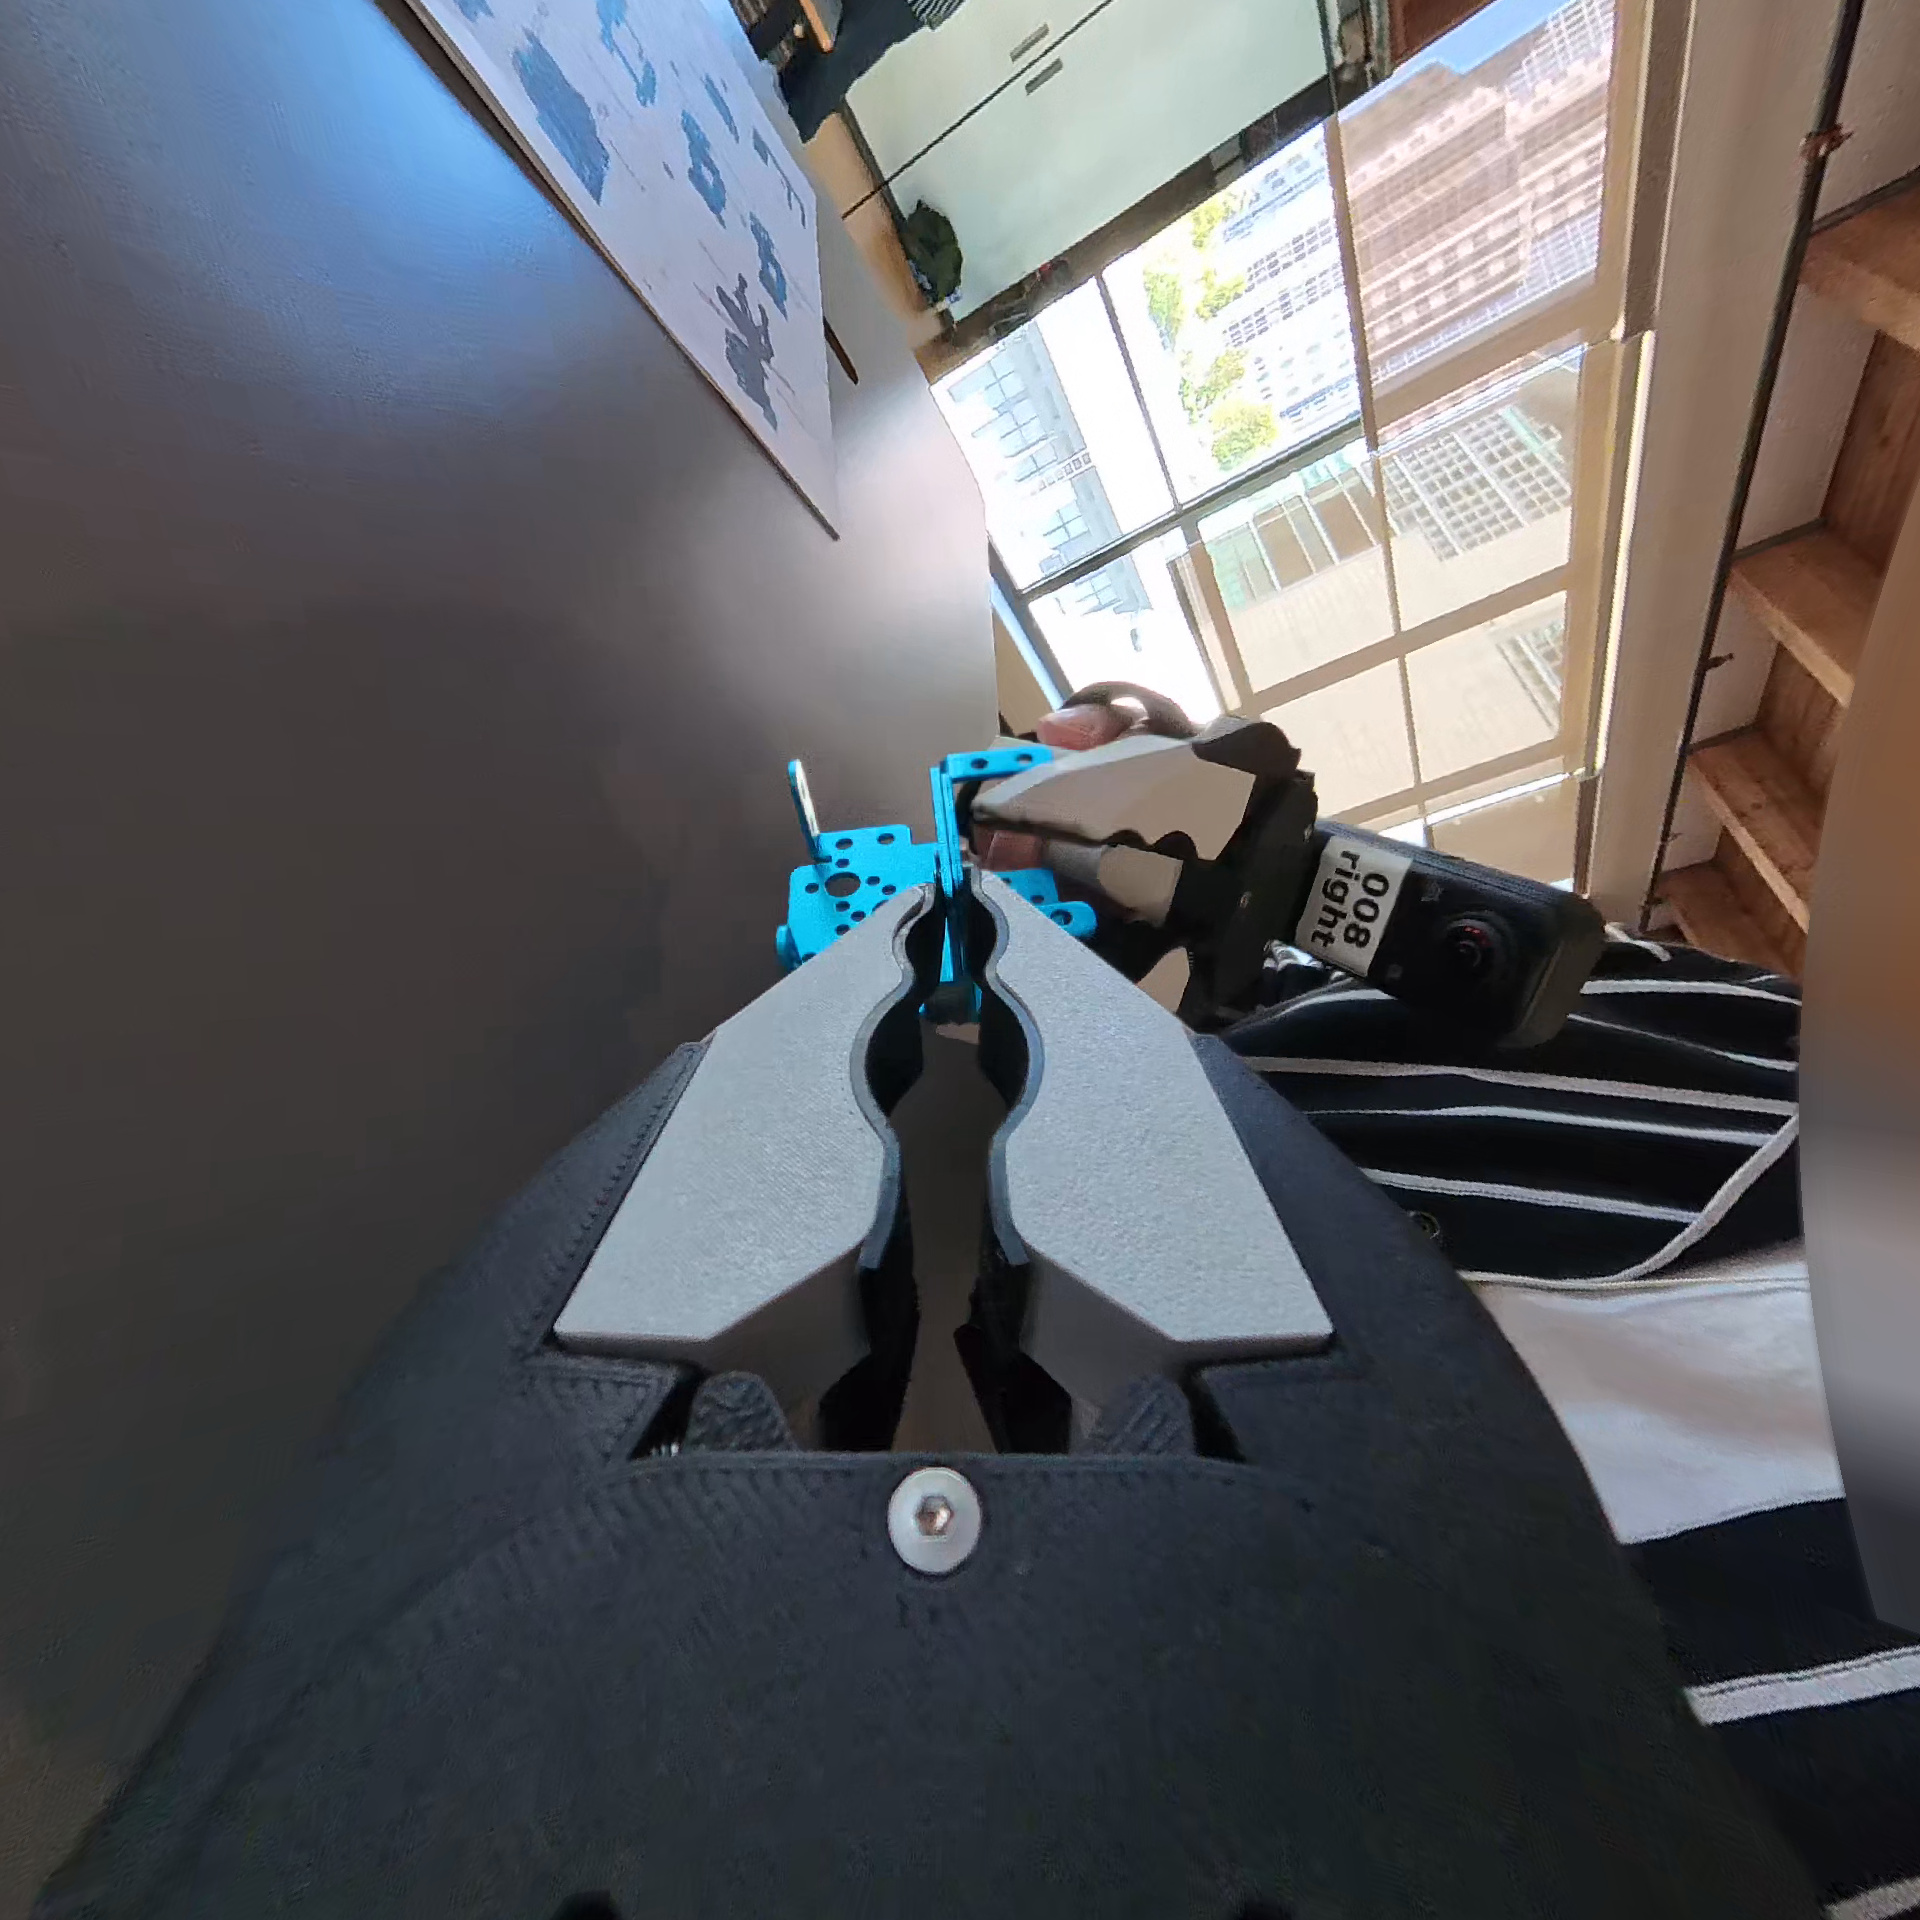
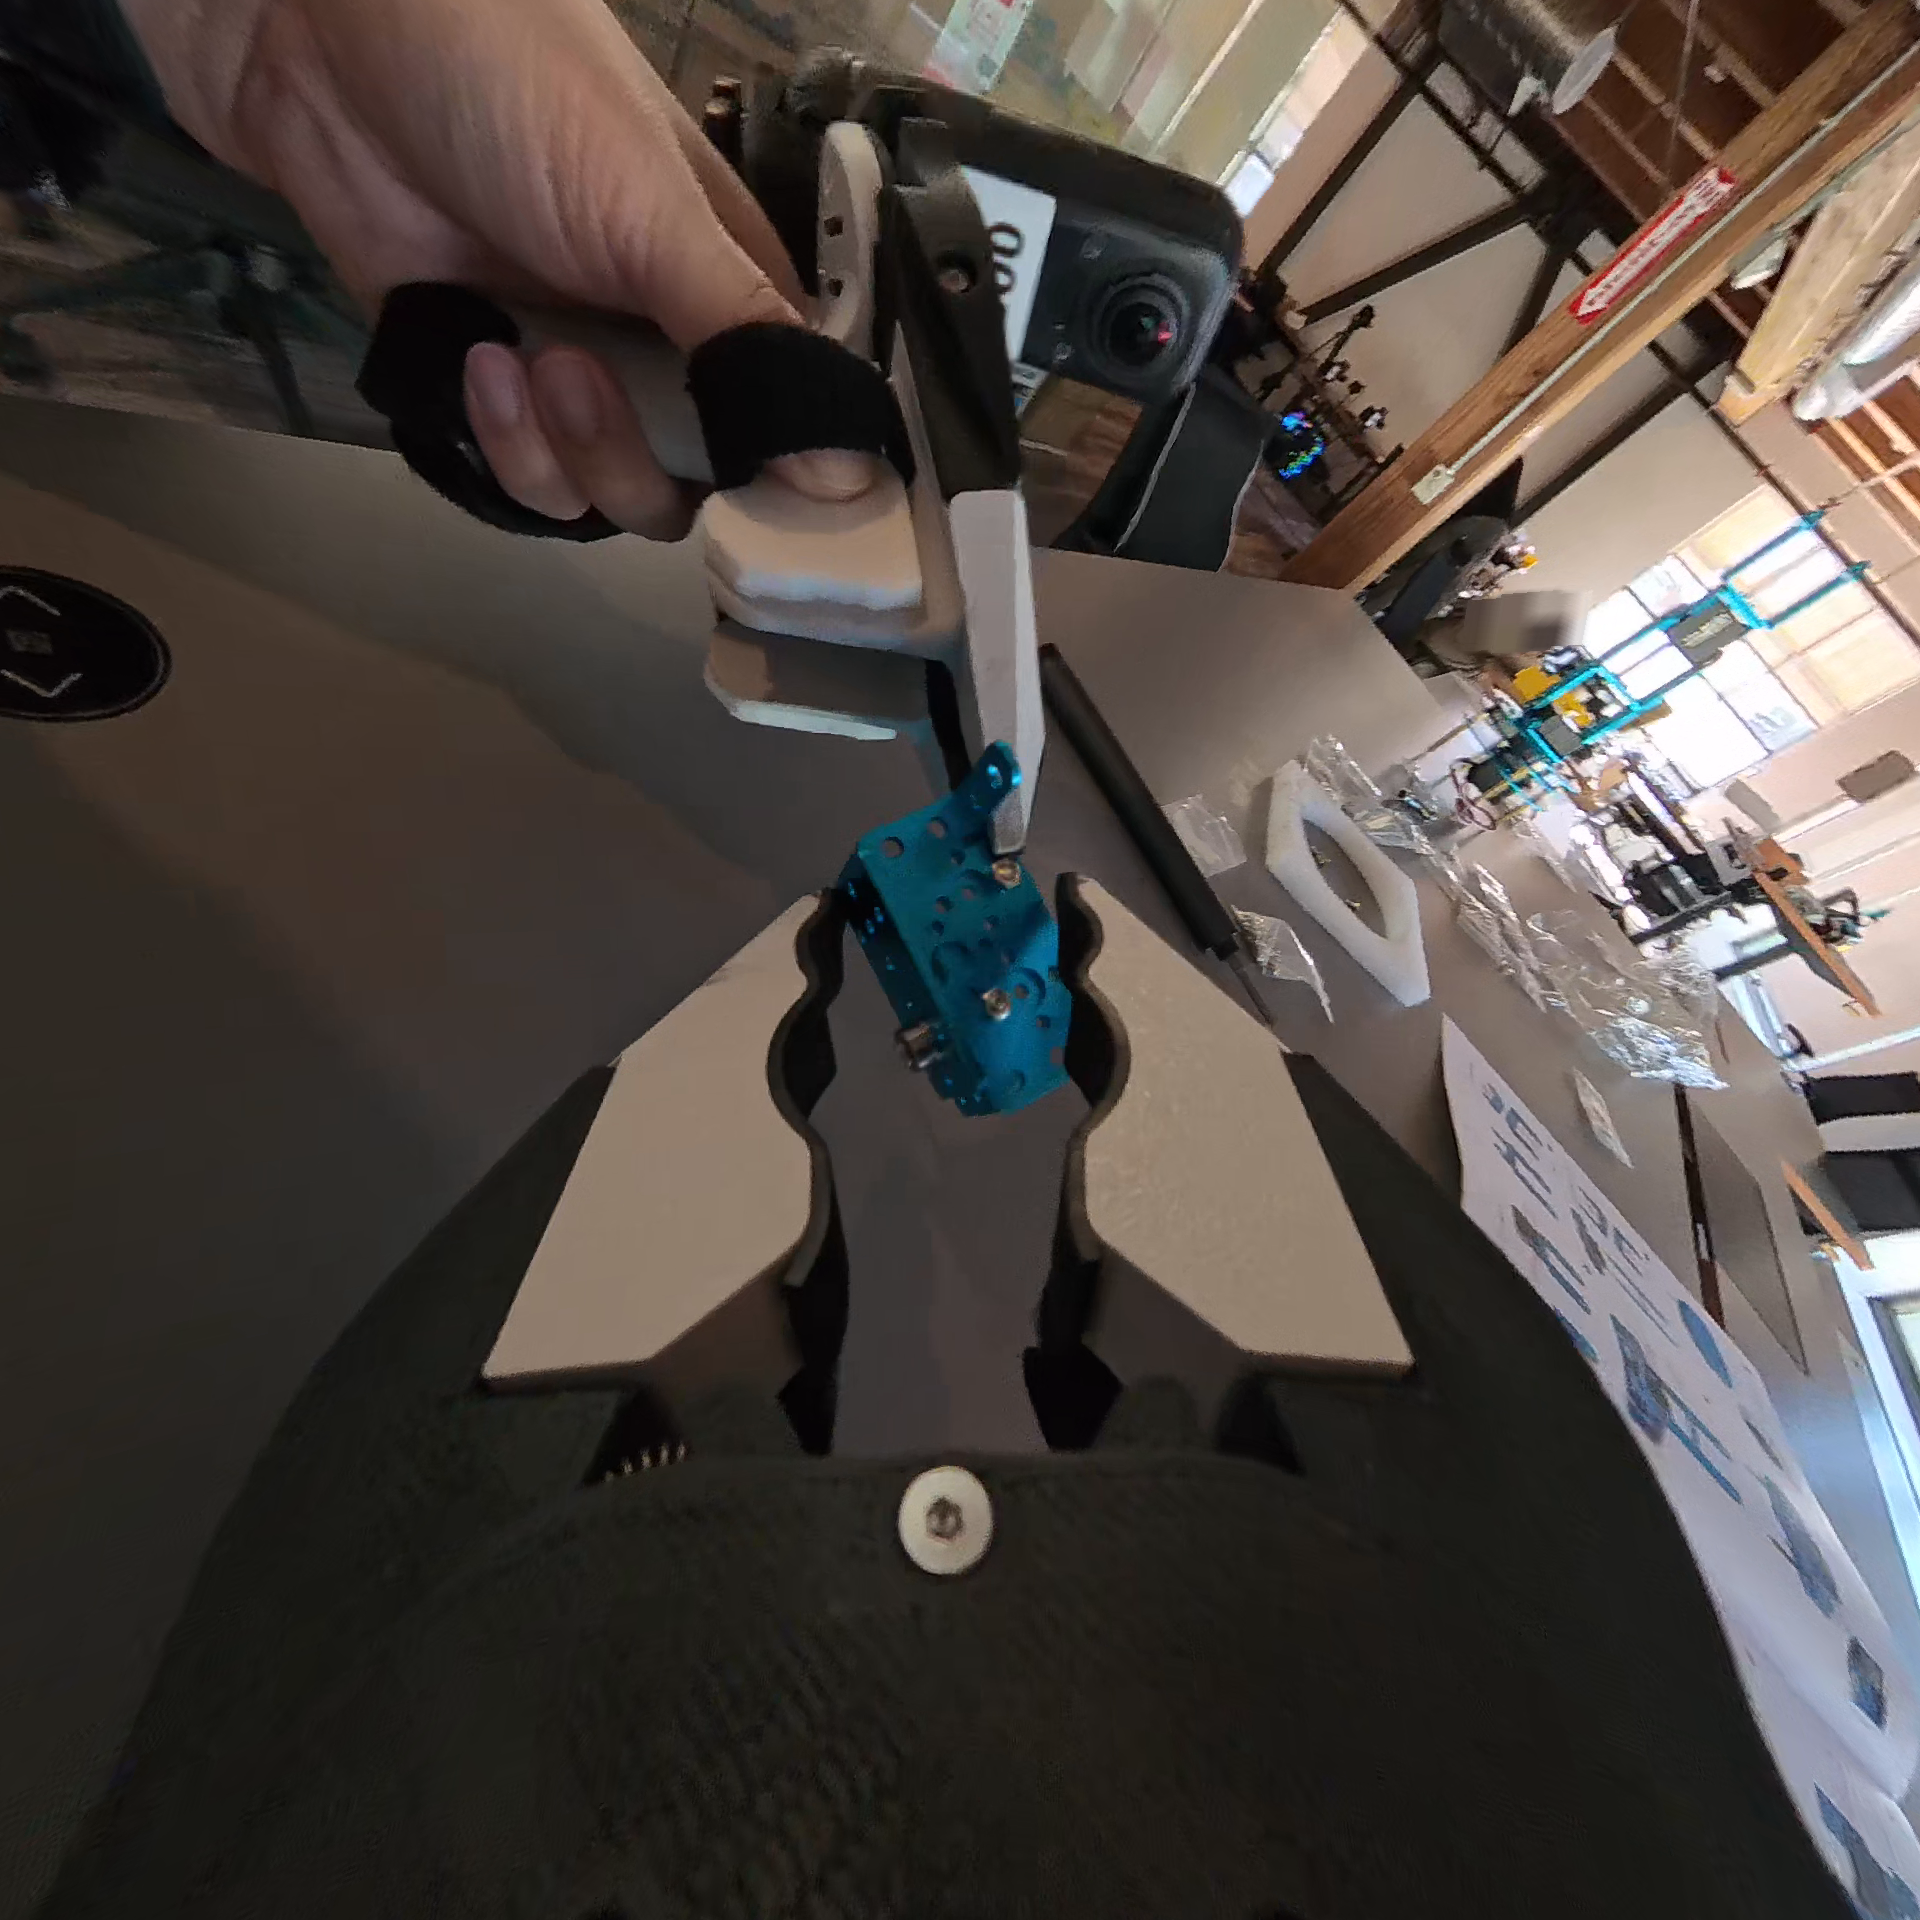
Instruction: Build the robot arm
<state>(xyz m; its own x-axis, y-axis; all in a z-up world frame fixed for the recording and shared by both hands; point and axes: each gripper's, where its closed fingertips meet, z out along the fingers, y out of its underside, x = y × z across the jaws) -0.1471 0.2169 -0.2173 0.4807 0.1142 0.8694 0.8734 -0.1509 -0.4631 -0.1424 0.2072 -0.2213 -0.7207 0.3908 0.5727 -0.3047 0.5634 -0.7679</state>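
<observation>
Blue perforated bracket (image 1: pixel 951 935), left gripper (image 1: pixel 951 904) clamped, labelled right gripper (image 1: pixel 971 805)

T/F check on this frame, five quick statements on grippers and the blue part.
1. The left gripper is shut on the blue perforated metal bracket assembly. True.
2. The right gripper is clamped on the bracket. False: its jaws stand open, with the bracket between them, and contact cannot be judged.
3. The bracket lies flat on the grey table. False: it is held up above it.
4. A white foam block with a cut-out lies on the table. True.
5. The black rod-shaped tool is in the right gripper. False: it lies on the table.
</observation>
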